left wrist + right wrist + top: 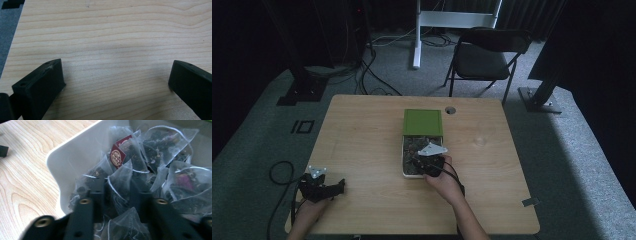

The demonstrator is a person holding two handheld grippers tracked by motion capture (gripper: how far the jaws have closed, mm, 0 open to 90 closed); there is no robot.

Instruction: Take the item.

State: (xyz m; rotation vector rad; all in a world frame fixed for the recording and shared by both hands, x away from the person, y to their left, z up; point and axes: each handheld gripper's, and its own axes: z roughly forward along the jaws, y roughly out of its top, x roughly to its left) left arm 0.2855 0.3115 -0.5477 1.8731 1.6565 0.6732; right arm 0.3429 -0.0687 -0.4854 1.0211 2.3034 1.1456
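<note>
A white box (404, 169) of pyramid tea bags lies at the table's middle, half drawn out of its green sleeve (422, 121). My right gripper (419, 161) reaches down into the box. In the right gripper view its jaws (117, 188) are closed on one mesh tea bag (122, 176), with several other bags and a red tag (117, 157) around it inside the white wall (72, 157). My left gripper (338, 187) rests near the front left corner of the table. Its jaws (116, 75) stand wide apart over bare wood with nothing between them.
The wooden table (362, 135) has a round cable hole (450, 110) behind the green sleeve. A black folding chair (484, 55) stands beyond the far edge. Black cables trail over the grey carpet at the left.
</note>
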